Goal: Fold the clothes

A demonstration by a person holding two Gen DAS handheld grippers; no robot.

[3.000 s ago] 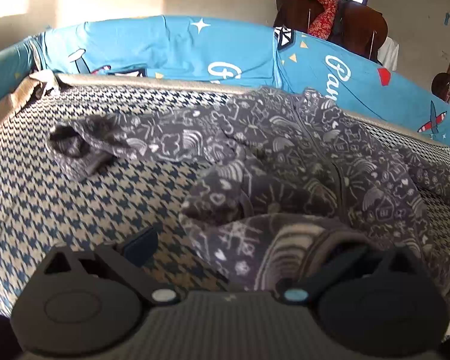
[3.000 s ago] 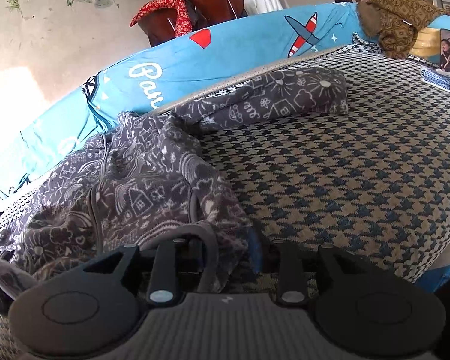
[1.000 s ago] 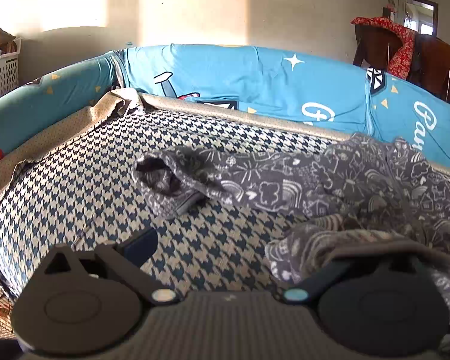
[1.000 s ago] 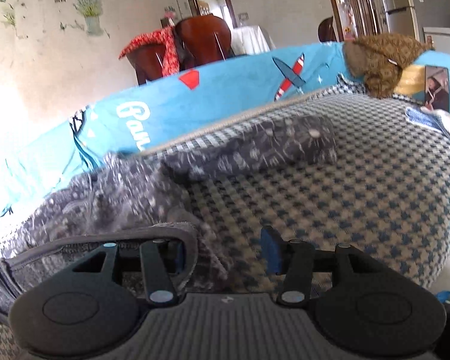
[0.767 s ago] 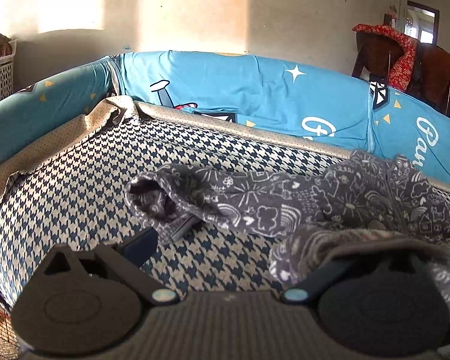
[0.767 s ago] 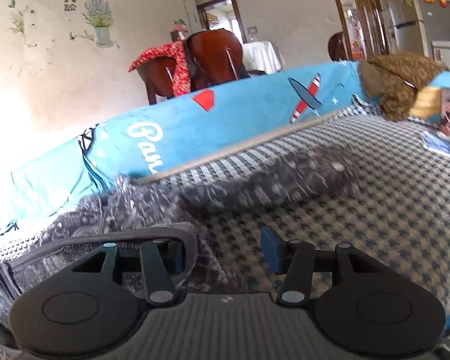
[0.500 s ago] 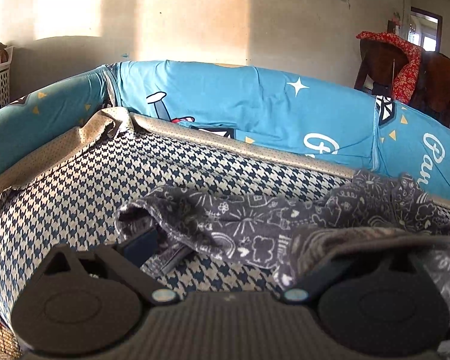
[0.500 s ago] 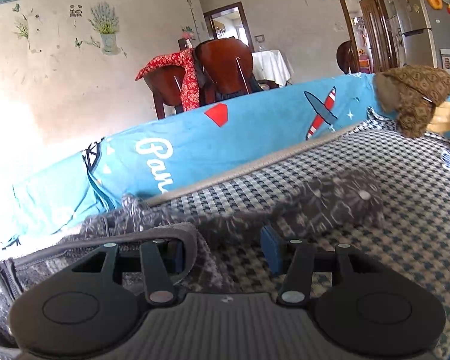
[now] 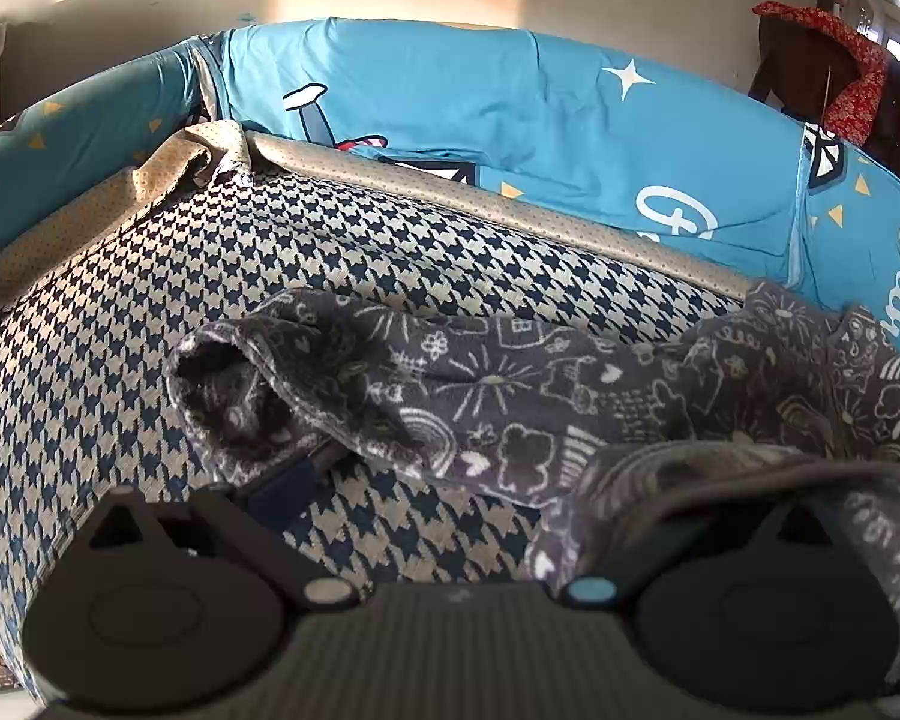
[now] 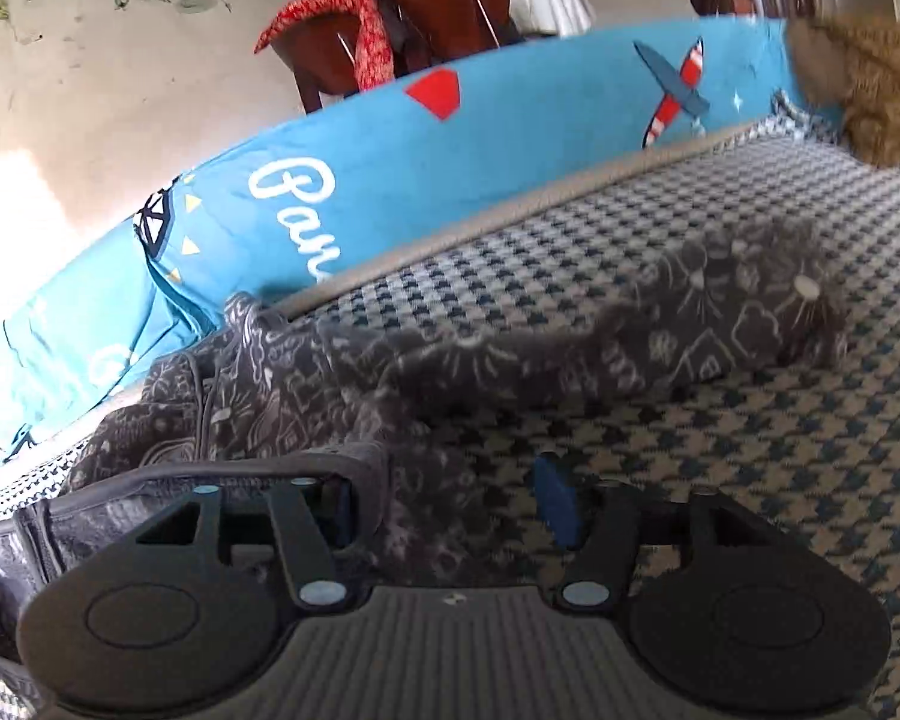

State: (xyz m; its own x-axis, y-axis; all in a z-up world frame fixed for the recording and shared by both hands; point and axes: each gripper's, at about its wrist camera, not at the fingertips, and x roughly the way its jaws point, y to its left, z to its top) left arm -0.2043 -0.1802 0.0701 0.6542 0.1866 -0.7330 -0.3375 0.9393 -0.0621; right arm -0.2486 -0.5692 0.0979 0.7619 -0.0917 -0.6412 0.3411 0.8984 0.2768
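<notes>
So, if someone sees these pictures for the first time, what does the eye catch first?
Probably the grey jacket with white doodles, spread over the houndstooth sofa seat, one sleeve reaching each way. Next, the bright blue cartoon cover along the backrest. Its hem is draped over one finger of both the left gripper and the right gripper, which are open.

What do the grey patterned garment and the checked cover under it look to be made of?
Garment: soft, matte fleece or brushed knit, judging by its fuzzy surface and limp folds. Checked cover: flat woven houndstooth cloth, matte, with visible weave; the fibre cannot be told.
</notes>
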